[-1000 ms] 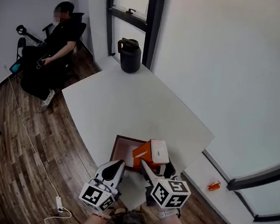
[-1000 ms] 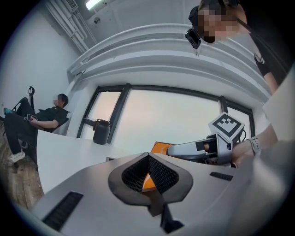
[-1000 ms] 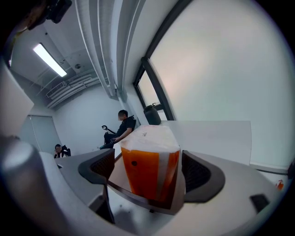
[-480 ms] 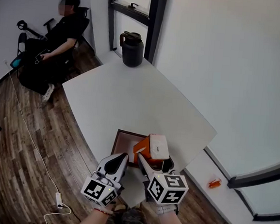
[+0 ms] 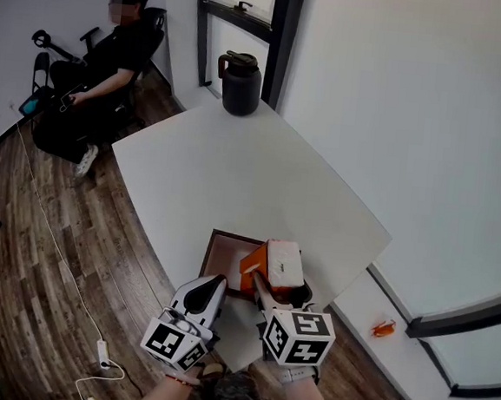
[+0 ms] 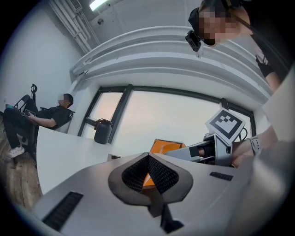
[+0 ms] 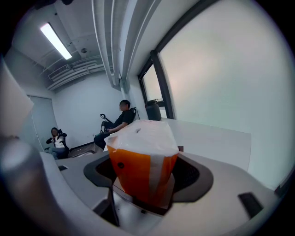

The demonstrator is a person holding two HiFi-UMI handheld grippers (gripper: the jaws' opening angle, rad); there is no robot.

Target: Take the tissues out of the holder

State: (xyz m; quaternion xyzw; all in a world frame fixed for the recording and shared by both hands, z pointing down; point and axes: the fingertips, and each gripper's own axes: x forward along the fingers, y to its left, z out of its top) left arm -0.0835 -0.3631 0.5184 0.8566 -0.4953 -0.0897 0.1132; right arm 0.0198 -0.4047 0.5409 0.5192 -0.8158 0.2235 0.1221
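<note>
Tissue pack (image 5: 272, 266): an orange plastic-wrapped block with a pale, whitish top face and a pale band running down one orange side; the wrapping is glossy.
Where it is: at the right end of the brown, tray-like holder (image 5: 219, 257), standing tilted, near the front edge of the white worktop (image 5: 236, 167).
Right gripper (image 5: 267, 288): its jaws stand fairly wide around the pack, with the pads against the pack's two orange sides; they have just been closing in on it.
Left gripper (image 5: 206, 291): just left of the right one, over the holder's near edge, with its jaws brought together and nothing between them.
Background: a dark jug (image 5: 241, 84) stands at the worktop's far corner, and a seated person (image 5: 105, 69) is beyond it.
Change from a second ago: the pack sits in much the same spot at the holder's right end, and the left gripper has kept its place beside it.
</note>
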